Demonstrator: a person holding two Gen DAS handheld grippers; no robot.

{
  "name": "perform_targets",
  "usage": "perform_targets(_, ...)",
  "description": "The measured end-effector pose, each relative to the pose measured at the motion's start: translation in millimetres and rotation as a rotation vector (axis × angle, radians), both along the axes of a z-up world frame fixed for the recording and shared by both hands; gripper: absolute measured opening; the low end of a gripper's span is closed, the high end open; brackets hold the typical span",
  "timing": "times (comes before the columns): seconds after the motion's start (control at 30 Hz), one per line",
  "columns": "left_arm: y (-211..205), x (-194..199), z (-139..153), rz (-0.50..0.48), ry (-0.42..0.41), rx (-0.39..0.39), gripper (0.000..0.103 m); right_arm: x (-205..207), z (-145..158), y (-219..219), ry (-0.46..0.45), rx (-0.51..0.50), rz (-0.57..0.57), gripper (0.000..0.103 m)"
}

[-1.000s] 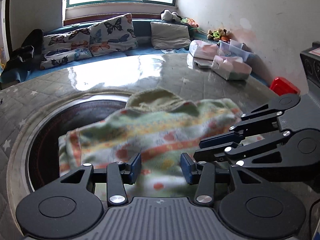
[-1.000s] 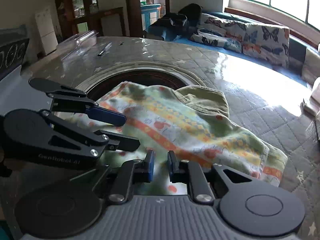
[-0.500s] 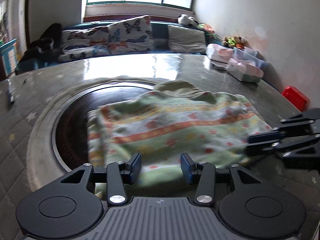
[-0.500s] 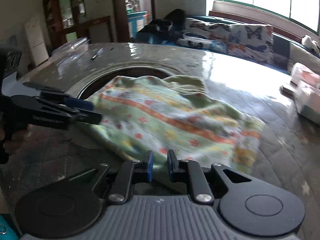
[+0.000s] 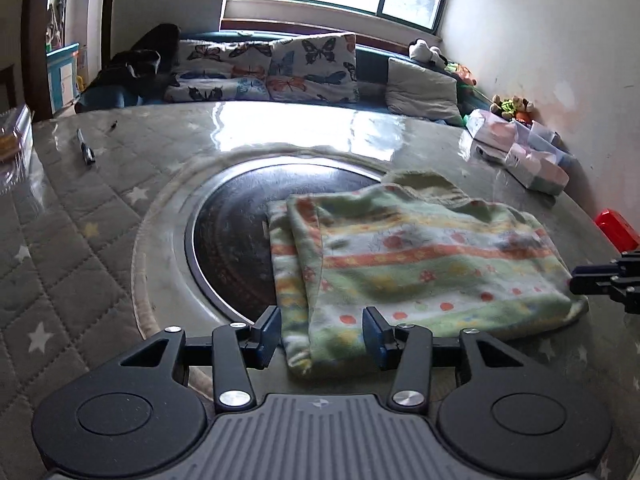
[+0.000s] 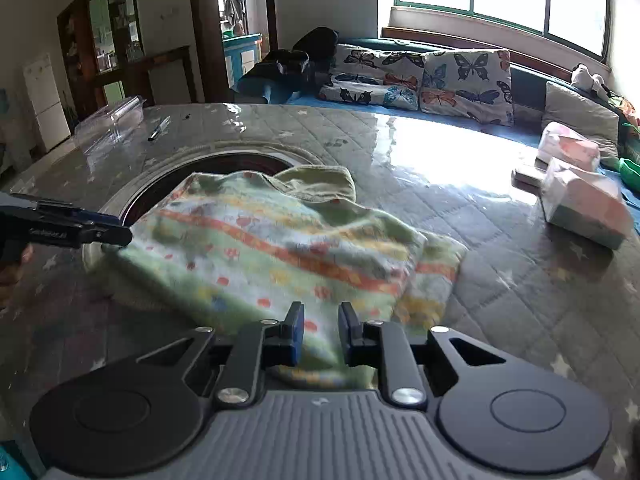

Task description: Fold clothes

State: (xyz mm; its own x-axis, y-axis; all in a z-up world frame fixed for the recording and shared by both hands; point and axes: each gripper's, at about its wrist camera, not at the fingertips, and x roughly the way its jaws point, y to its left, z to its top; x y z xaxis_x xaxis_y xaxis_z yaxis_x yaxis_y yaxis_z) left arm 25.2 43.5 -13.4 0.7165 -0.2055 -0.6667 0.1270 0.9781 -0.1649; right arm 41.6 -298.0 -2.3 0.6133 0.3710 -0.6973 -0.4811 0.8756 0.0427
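Note:
A folded fleece garment (image 5: 420, 256) with green, orange and white stripes lies on the table, partly over a dark round inset (image 5: 232, 232). My left gripper (image 5: 320, 330) stands open at the garment's near left corner, the cloth lying below its jaws. In the right wrist view it (image 6: 116, 236) reaches in at the cloth's left edge. My right gripper (image 6: 320, 332) has narrow jaws that are opening, and the garment's (image 6: 280, 248) near edge shows in the gap without being pinched. Its tips (image 5: 576, 280) sit at the cloth's right corner.
The quilted table cover (image 5: 80, 240) has a glossy sheet over it. A pen (image 5: 85, 148) and a clear box (image 6: 112, 124) lie far left. Tissue packs (image 5: 536, 164) and a red item (image 5: 616, 230) sit at the right. Butterfly cushions (image 5: 312, 64) line a bench beyond.
Both grippers have drawn apart from over the garment's middle, the left toward its left corner and the right toward its right corner. The right jaws have widened slightly.

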Motion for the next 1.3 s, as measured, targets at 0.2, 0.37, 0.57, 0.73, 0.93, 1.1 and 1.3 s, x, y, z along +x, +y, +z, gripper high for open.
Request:
perform_targets(0.2,1,4,4,0.004,-0.001,0.017,0.048,18,-15,-3,0.05,-0.016,-0.027,0.017)
perform_targets(0.37,-2,17,9,0.0,-0.005,0.007,0.048,35,-5,9,0.005,-0.029,-0.005,0.018)
perform_targets(0.57,-19,38,10,-0.041,-0.008,0.013,0.048,69,-12,25,0.004,-0.028,0.006,0.018)
perform_targets(0.73,-28,59,3,-0.056,0.016,0.028,0.048,88,-19,19,0.015,-0.01,-0.029,0.02)
perform_targets(0.93,-34,84,5,-0.062,0.018,0.011,0.048,97,-15,16,0.007,0.001,-0.054,0.021)
perform_targets(1.1,-45,109,2,-0.065,0.024,-0.009,0.048,106,-21,16,0.018,-0.002,-0.068,0.021)
perform_targets(1.3,-47,129,-6,-0.025,0.026,-0.005,0.048,107,-20,16,0.02,-0.011,-0.059,0.022)
